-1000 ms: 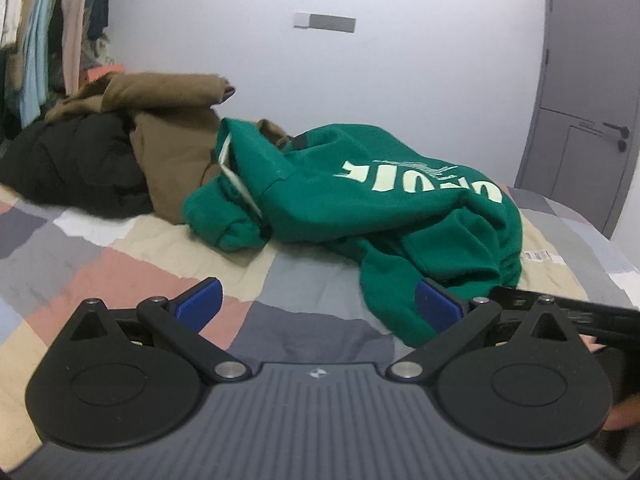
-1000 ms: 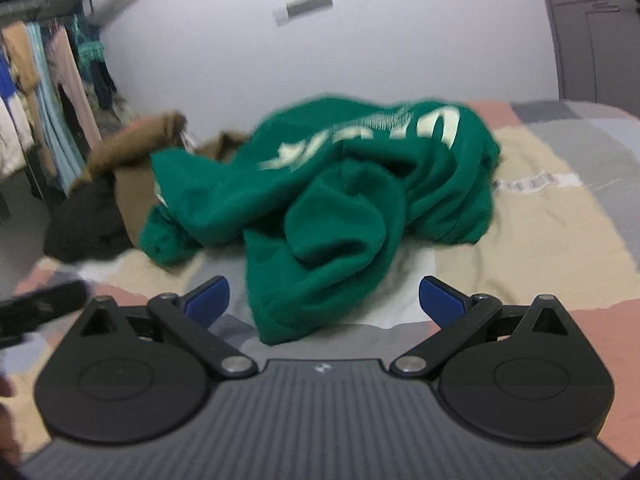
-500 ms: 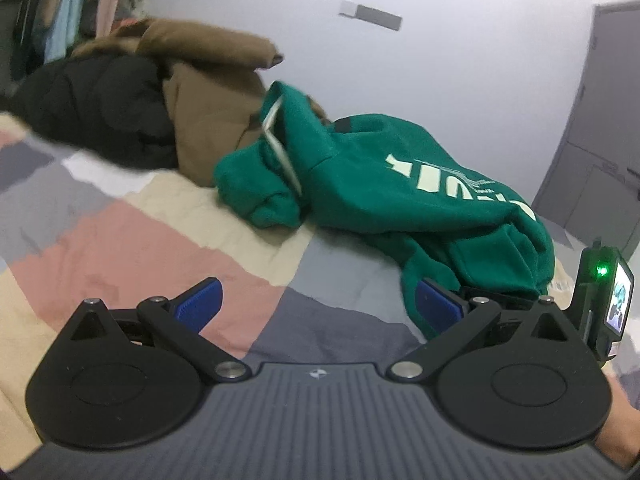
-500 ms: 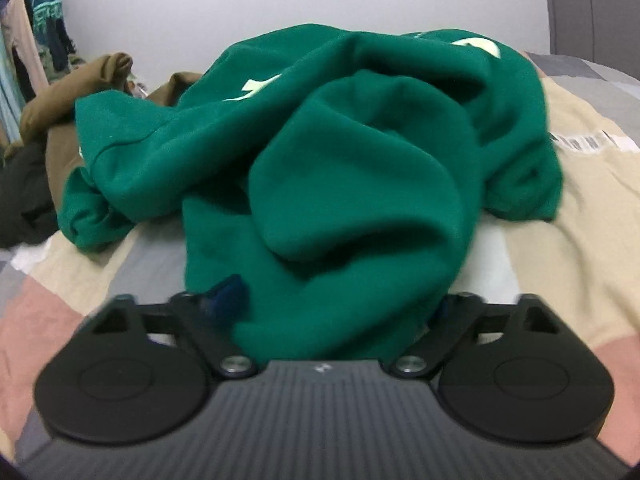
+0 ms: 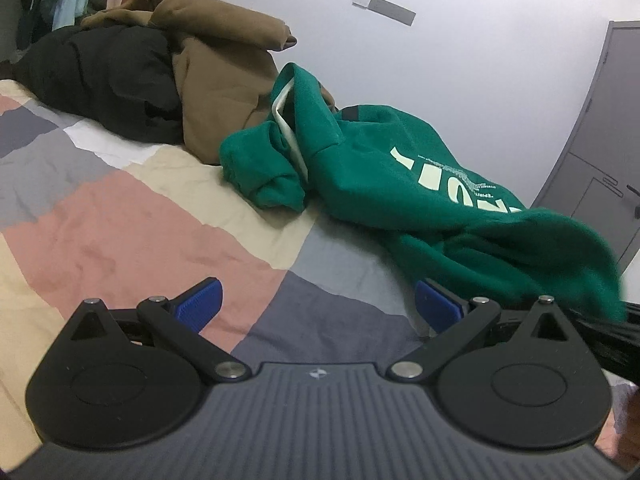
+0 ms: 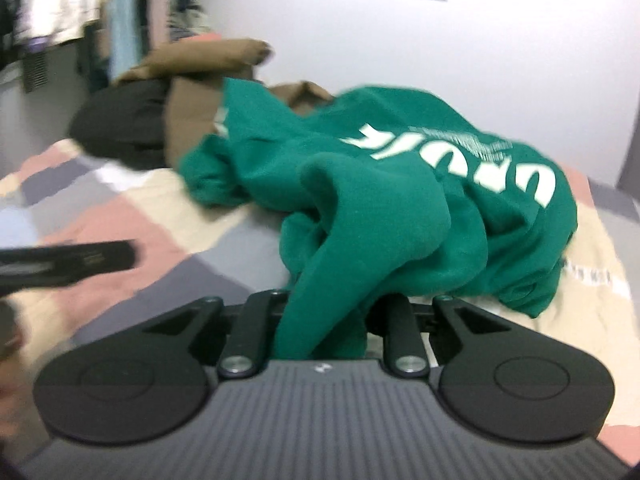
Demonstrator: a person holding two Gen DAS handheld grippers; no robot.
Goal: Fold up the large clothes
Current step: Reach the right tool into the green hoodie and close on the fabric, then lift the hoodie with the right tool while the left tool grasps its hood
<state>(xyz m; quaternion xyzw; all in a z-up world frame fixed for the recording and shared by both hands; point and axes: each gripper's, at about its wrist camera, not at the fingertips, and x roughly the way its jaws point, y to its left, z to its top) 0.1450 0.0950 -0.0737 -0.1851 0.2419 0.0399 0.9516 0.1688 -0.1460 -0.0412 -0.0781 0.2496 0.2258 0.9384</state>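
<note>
The right wrist view is smeared with motion blur, so the lettering on the green hoodie (image 6: 400,184) can't be read in full. Its fabric covers the right hand-held gripper (image 6: 324,320) pads as the jaws are closing. The hanging clothes (image 6: 120,12) are cut off at the top edge.

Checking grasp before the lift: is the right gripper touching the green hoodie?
Touching. In the right wrist view a fold of the green hoodie runs down between the closing jaws of the right gripper, with both fingers pressed against the fabric.
</note>
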